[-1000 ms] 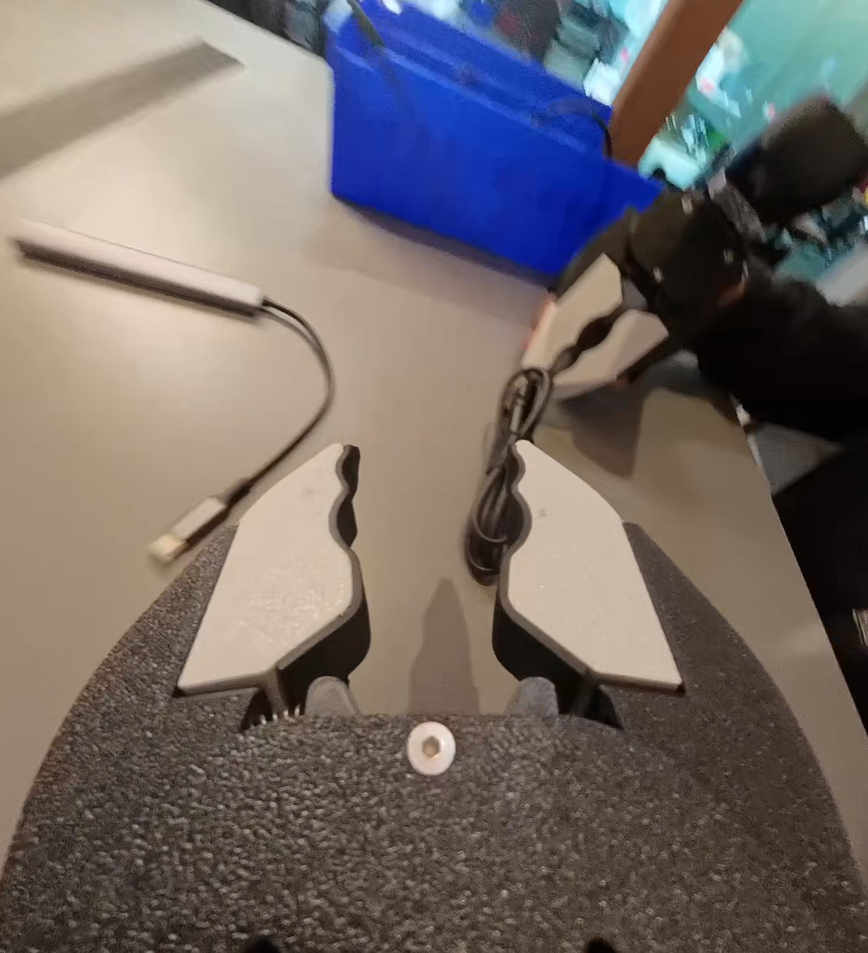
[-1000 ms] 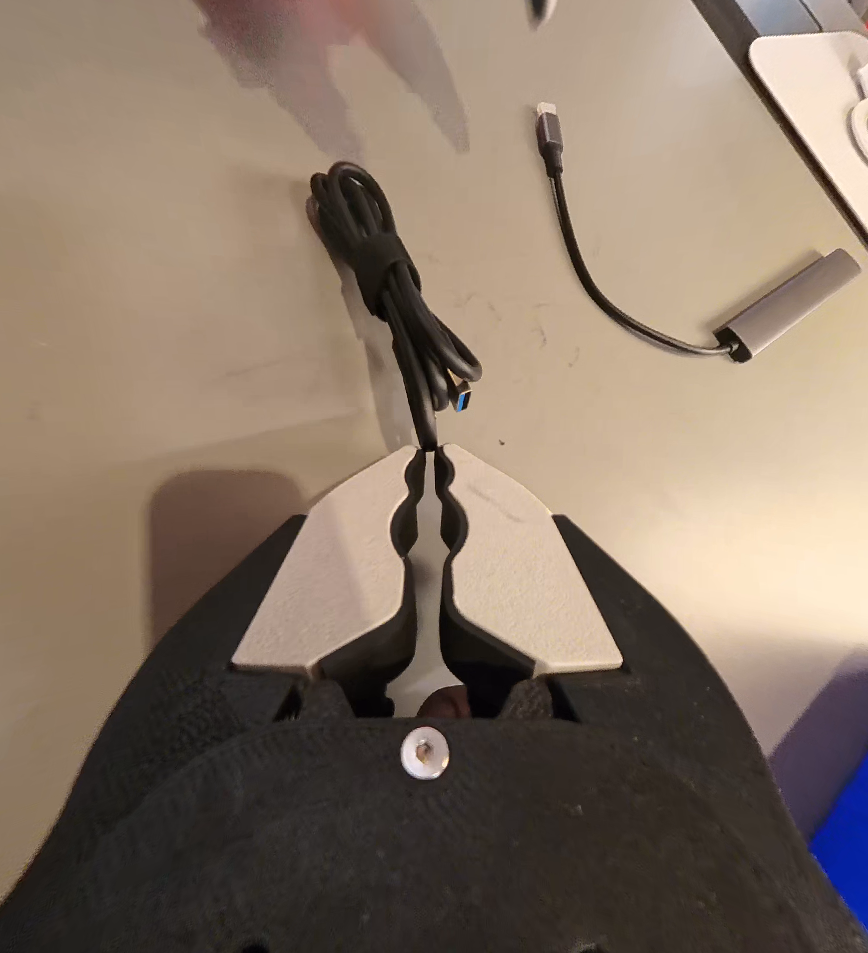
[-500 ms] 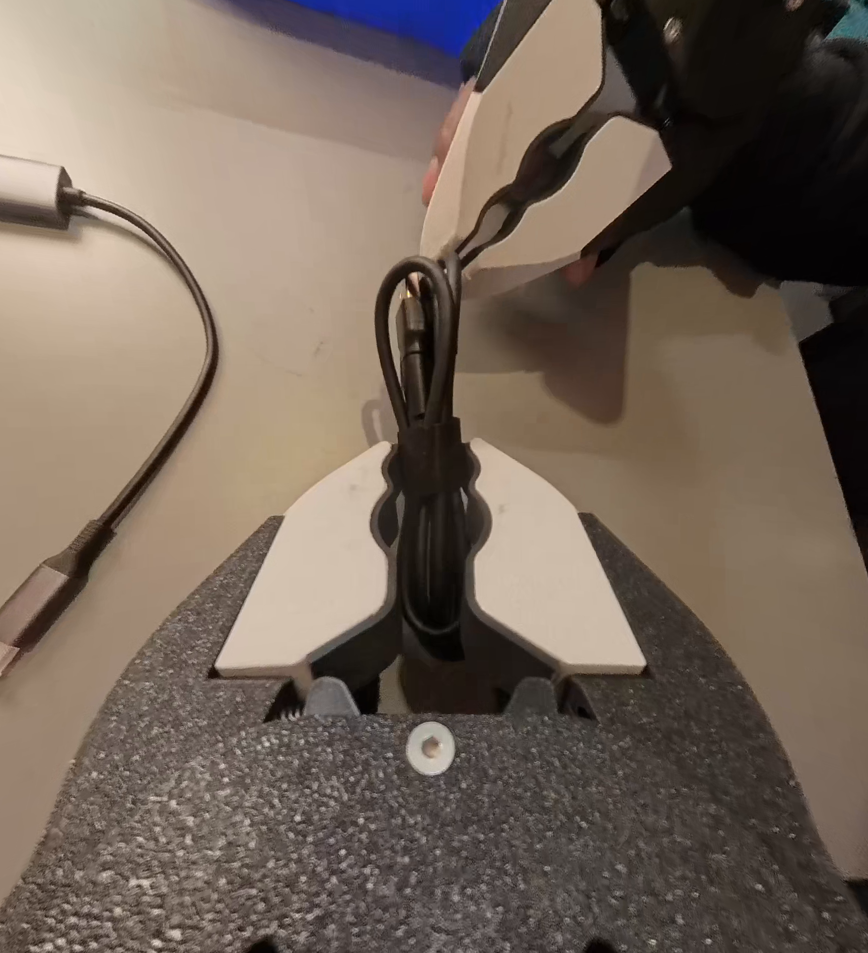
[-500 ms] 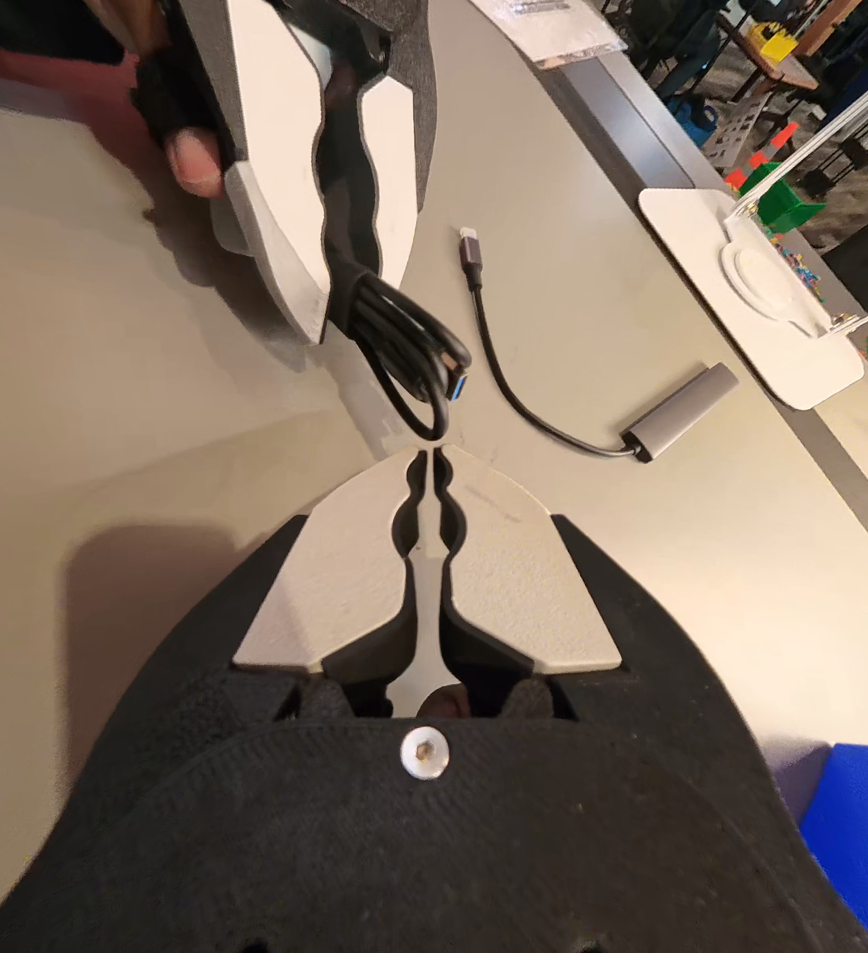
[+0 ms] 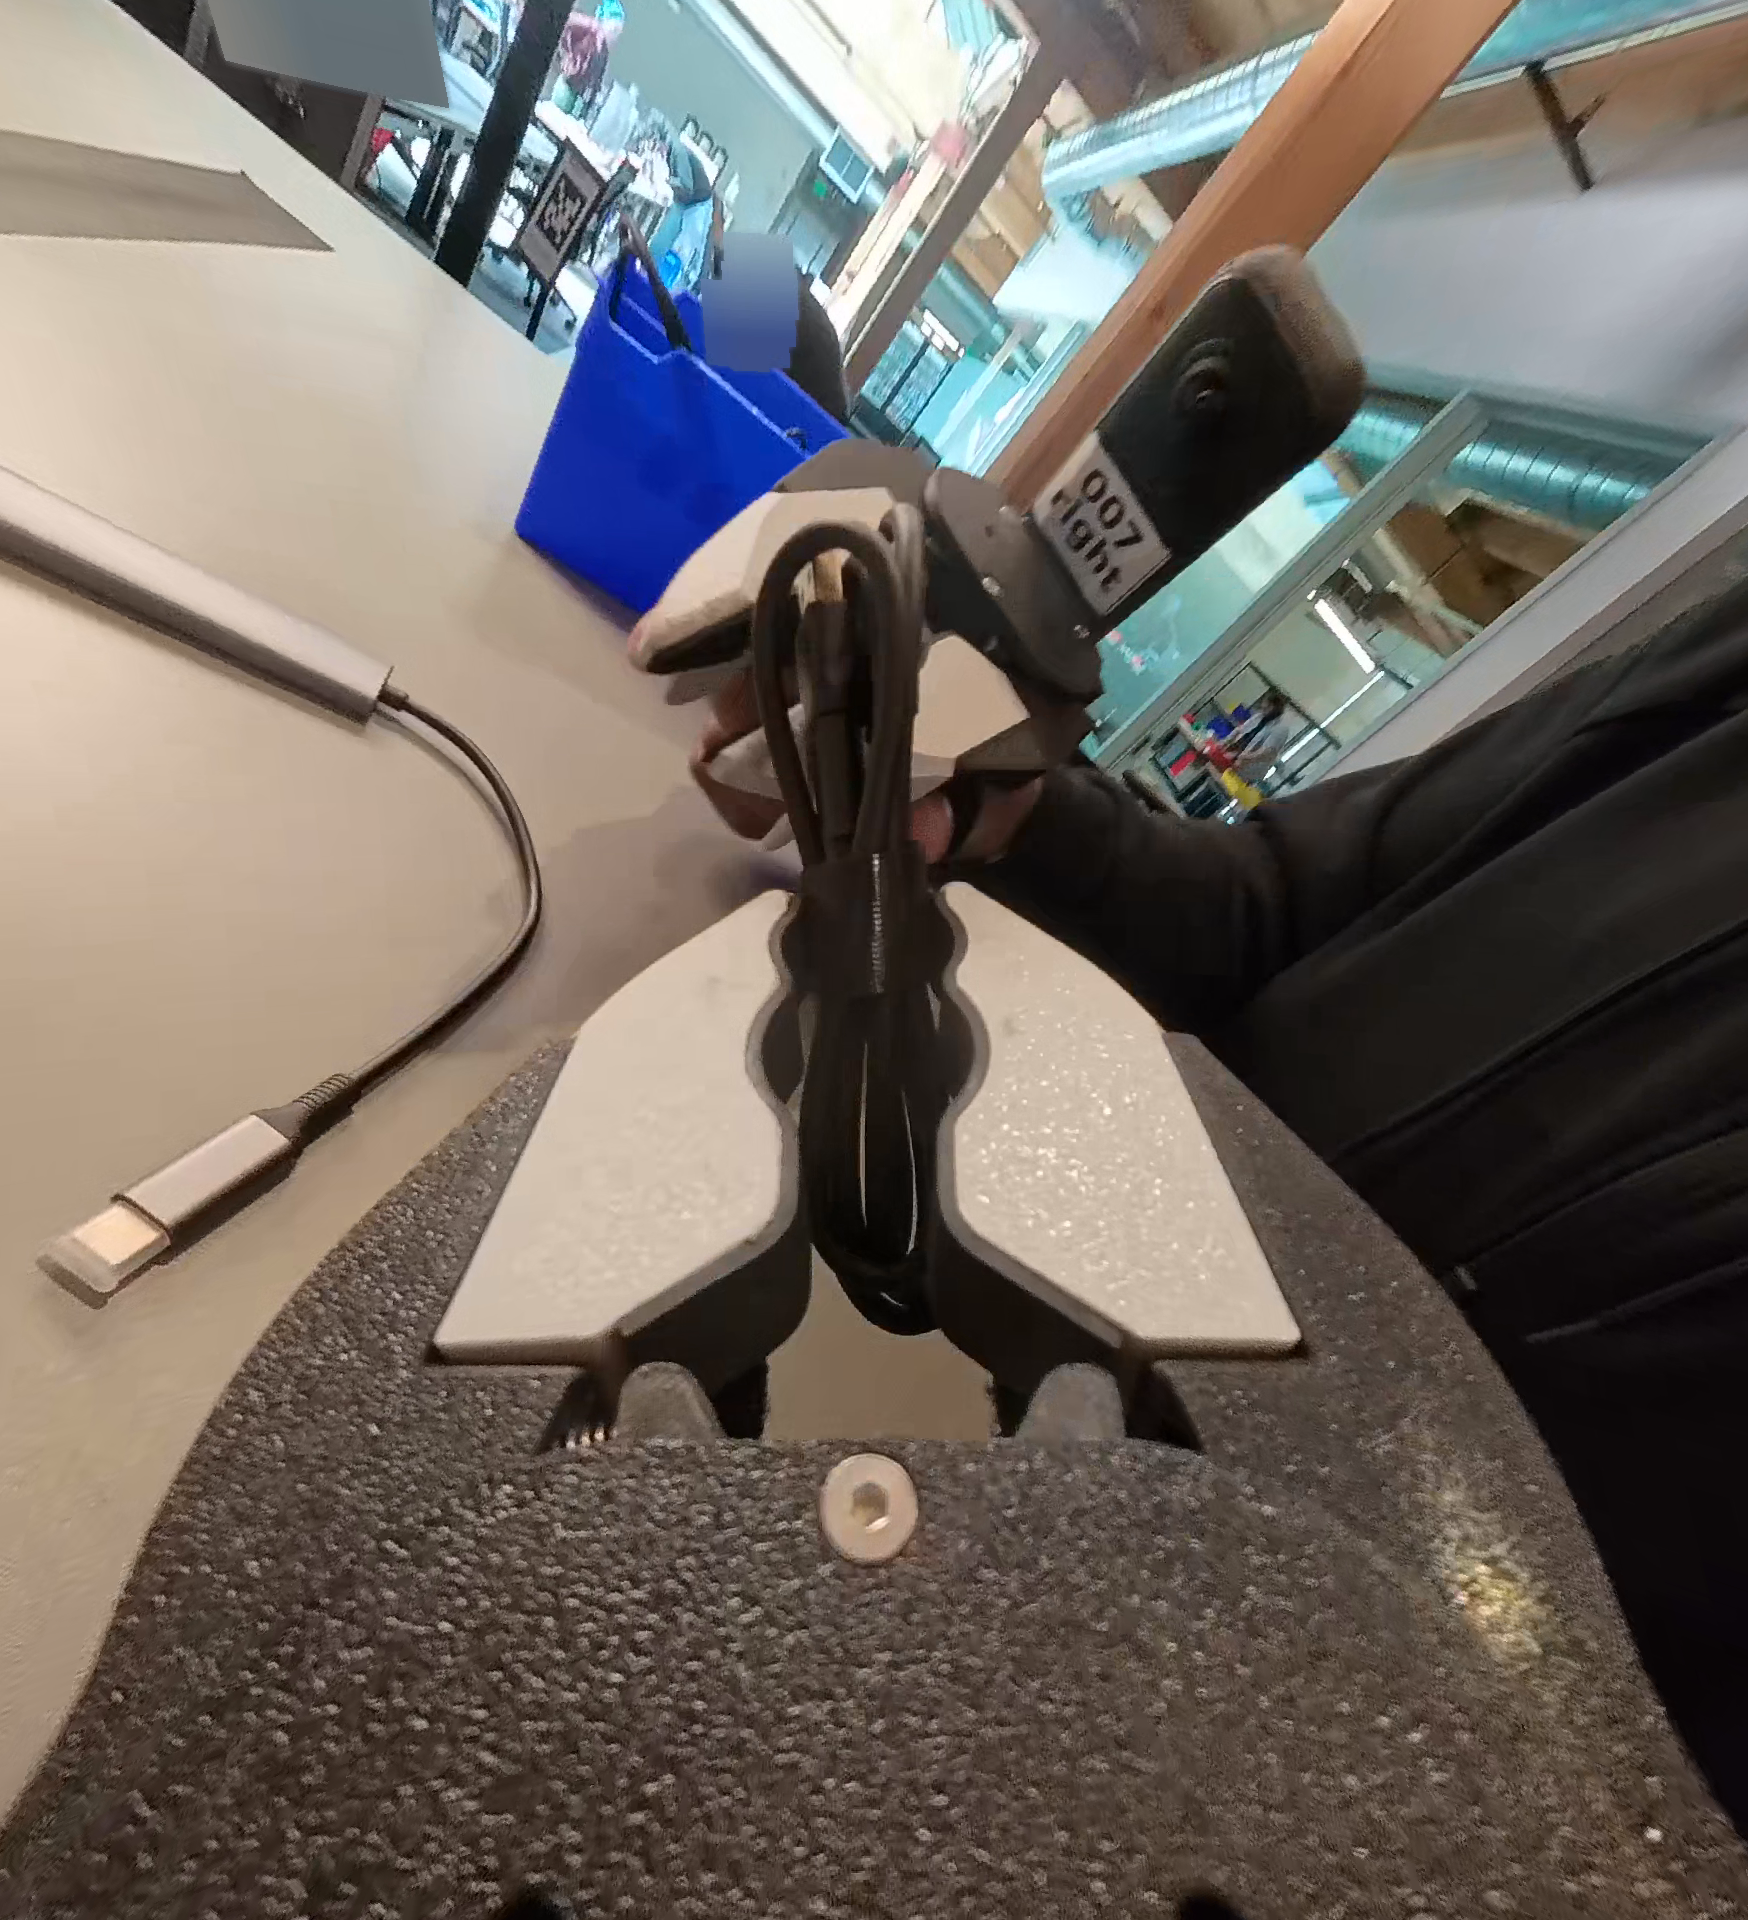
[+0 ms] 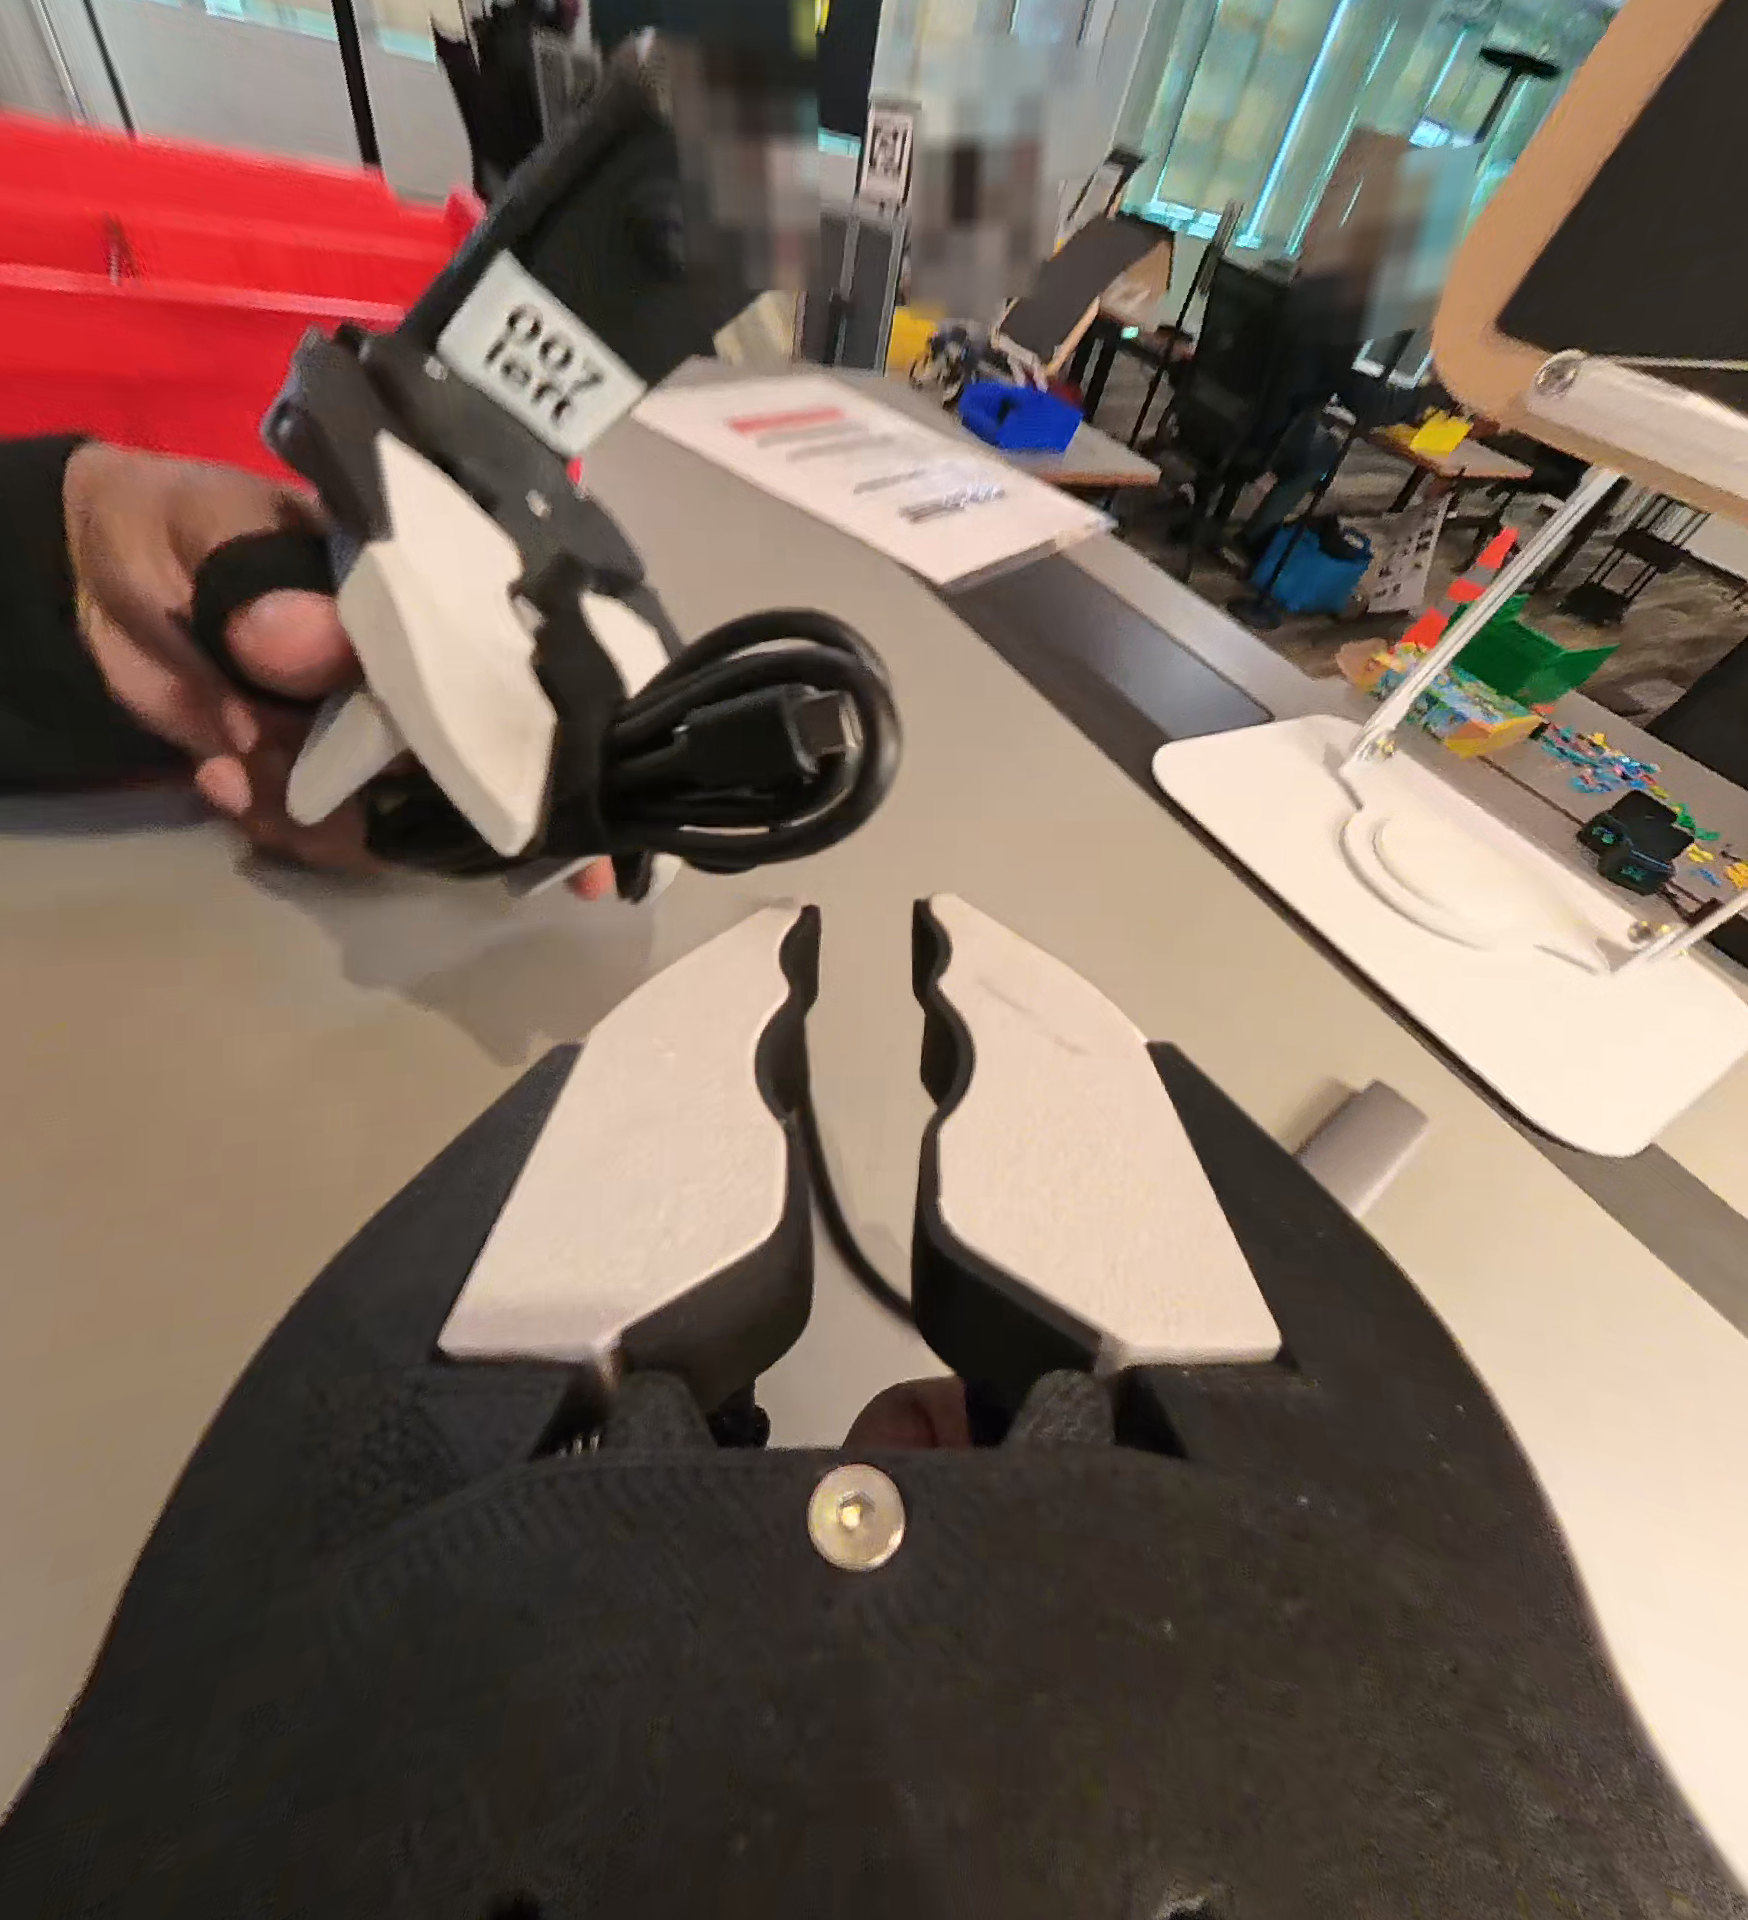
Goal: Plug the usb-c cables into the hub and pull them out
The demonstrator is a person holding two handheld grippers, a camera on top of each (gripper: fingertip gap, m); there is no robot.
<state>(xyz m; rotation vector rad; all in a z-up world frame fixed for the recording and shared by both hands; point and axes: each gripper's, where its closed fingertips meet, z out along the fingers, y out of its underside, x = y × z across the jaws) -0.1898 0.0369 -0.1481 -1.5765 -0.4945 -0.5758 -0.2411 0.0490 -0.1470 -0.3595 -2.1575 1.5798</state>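
My left gripper (image 5: 865,904) is shut on a strapped bundle of black usb cable (image 5: 854,727) and holds it above the table, its loop pointing up. In the right wrist view the left gripper (image 6: 579,831) holds the bundle (image 6: 745,748) with a plug end showing inside the loop. My right gripper (image 6: 865,914) is open a little and empty, just short of the bundle. It also shows behind the loop in the left wrist view (image 5: 704,696). The grey hub (image 5: 153,613) lies on the table at the left, with its short cable and plug (image 5: 153,1216).
A blue bin (image 5: 641,478) stands at the table's far side. A white stand base (image 6: 1452,914) sits on the right, with the hub's end (image 6: 1363,1138) near it. A red bin (image 6: 122,260) and a printed sheet (image 6: 870,468) lie farther back. The left gripper's tips are roughly 5 cm from the right gripper's. Between my right fingertips and the grey hub (image 5: 153,613) there is roughly 15 cm.
My left gripper closed on the cable bundle and lifted it off the table. My right gripper let go of the cable end and opened slightly. Both views tilted upward.
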